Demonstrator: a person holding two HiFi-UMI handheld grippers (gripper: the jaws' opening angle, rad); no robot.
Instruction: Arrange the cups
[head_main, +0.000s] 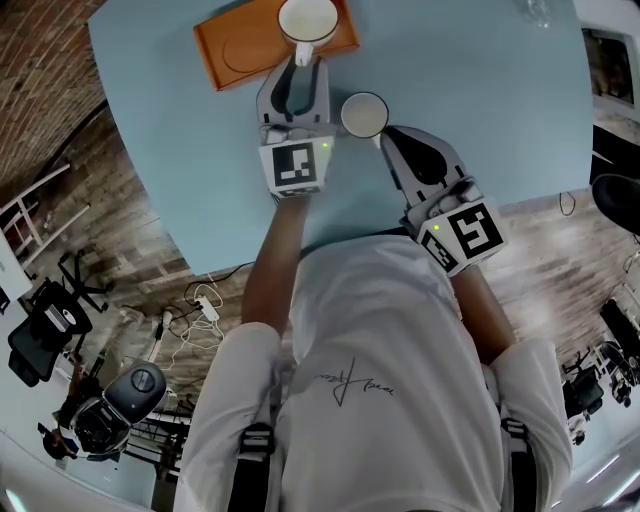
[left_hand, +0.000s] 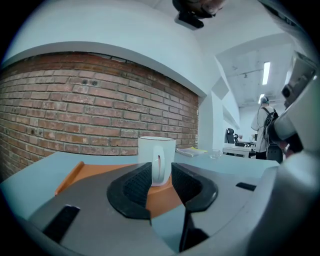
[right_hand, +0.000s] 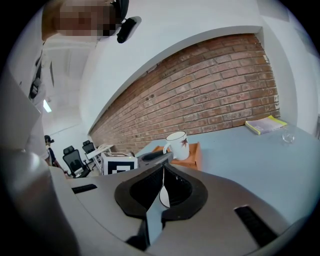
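No brand or label can be read. Each marker cube (head_main: 297, 165) bears only black-and-white squares. The person's white shirt (head_main: 370, 330) carries a thin cursive print too small to make out. The white mug (right_hand: 178, 145) shows a small reddish-brown leaf motif and no words.

The left hand-held gripper (left_hand: 161, 175) has its jaws moderately apart. The mug's handle (left_hand: 159, 167) stands upright between the pads (left_hand: 137, 184), with a sliver of gap on either side, so nothing is clamped. The mug (head_main: 308, 18) sits just ahead of this gripper (head_main: 301, 66) on the orange tray (head_main: 240, 45), which lies on the blue bench (head_main: 480, 100).

The right hand-held gripper (right_hand: 163, 170) has its jaws drawn almost together on the thin wall of a second white cup (head_main: 364, 114). That cup stands upright at the gripper's tips (head_main: 383, 135), just to the right of the left hand-held gripper and off the tray.

In the right gripper view only a narrow white sliver of the held cup (right_hand: 164, 196) shows between the pads; the rest is hidden behind the jaws. The top edge of the head view cuts off the tray's far side. Far ahead of the right hand-held gripper a yellow book (right_hand: 266, 125) lies on the bench, its cover unreadable.
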